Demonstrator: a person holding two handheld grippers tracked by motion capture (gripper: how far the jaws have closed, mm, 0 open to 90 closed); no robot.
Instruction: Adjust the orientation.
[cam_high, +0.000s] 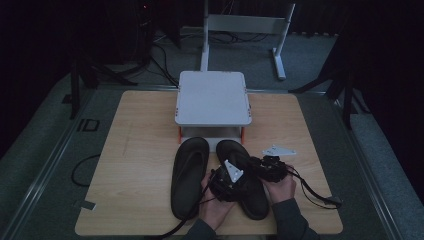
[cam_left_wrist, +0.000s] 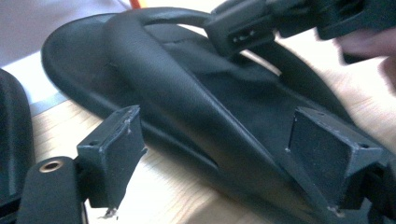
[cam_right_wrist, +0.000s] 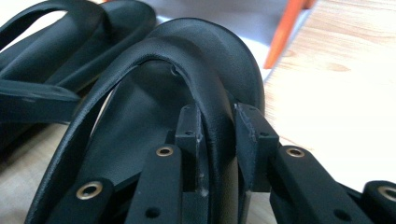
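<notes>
Right claw (cam_right_wrist: 217, 135) clenched on the strap of the right-hand sandal (cam_high: 243, 177); left claw (cam_left_wrist: 219, 154) released, jaws straddling the same sandal's other strap arm without pressing it. Sandal lies flat on the bench (cam_high: 135, 150), toe toward the white stand (cam_high: 212, 97), beside its mate (cam_high: 187, 175). Judged light, rubbery, flexible: the strap is the best hold, though it will likely bend when lifted.
</notes>
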